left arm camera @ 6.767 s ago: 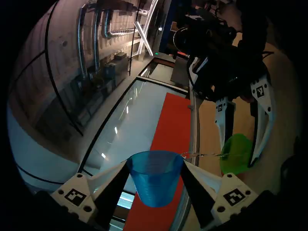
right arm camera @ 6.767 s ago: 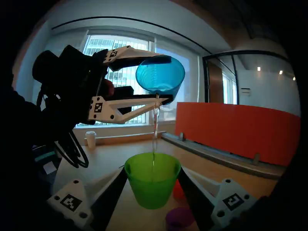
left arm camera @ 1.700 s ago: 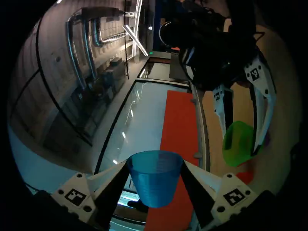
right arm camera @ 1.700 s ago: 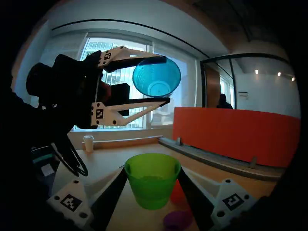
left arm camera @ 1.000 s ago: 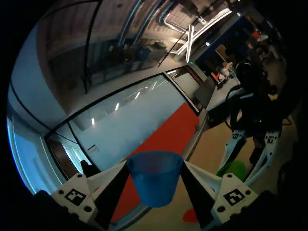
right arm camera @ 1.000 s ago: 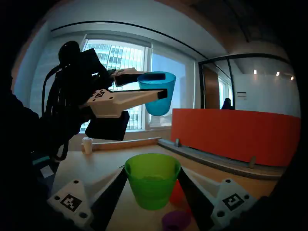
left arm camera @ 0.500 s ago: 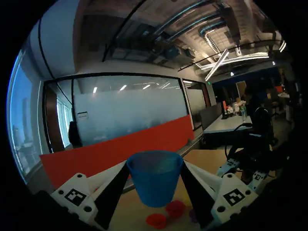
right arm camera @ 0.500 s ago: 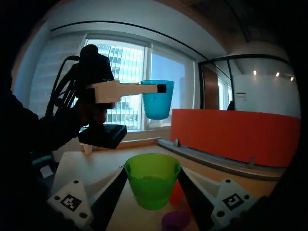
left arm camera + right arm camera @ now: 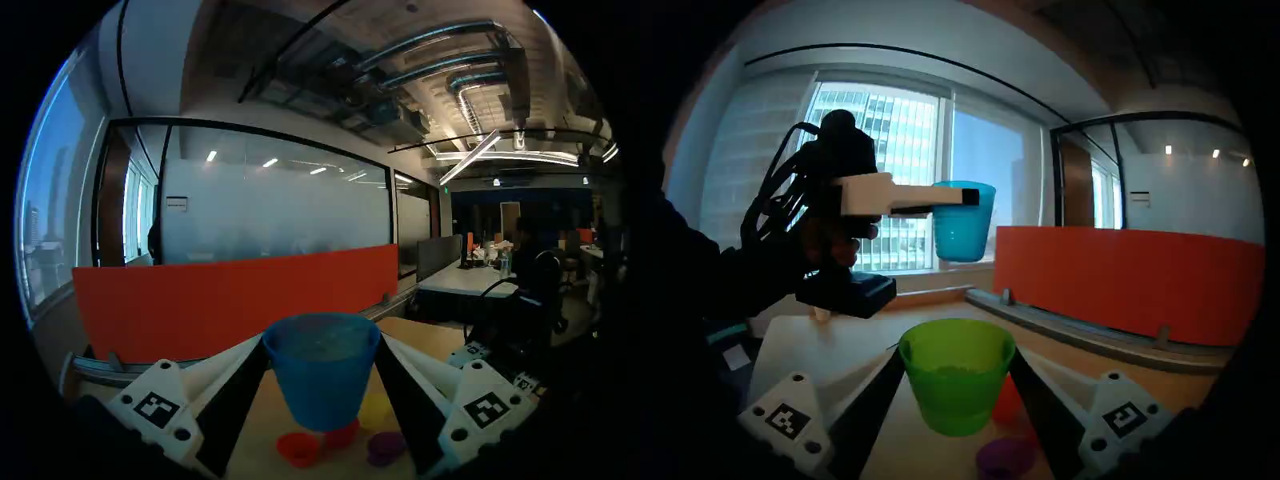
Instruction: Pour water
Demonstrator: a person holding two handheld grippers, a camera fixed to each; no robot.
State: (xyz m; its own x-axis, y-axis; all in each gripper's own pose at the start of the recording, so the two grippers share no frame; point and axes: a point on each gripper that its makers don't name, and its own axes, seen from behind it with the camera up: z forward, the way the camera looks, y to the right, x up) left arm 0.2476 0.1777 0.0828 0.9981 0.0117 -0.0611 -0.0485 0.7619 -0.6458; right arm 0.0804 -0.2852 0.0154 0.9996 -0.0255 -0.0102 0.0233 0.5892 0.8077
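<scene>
Wooden worktop (image 9: pixel 1072 358) w/ small coloured bits close together: red piece (image 9: pixel 298 448), second red piece (image 9: pixel 342 436), yellow piece (image 9: pixel 374 410), purple piece (image 9: pixel 386 446). Can't tell if lids or cups. Orange partition (image 9: pixel 224 300) runs along worktop's far edge, grey rail (image 9: pixel 1072 330) at its base. Frosted glass wall (image 9: pixel 272 208) behind partition, black frame. Big window (image 9: pixel 904 160), high-rise bldgs outside. Exposed ceiling ducts (image 9: pixel 448 56), strip lights (image 9: pixel 472 156). Seated person (image 9: pixel 528 256) at far desk (image 9: pixel 464 280), bkgd, dim.
</scene>
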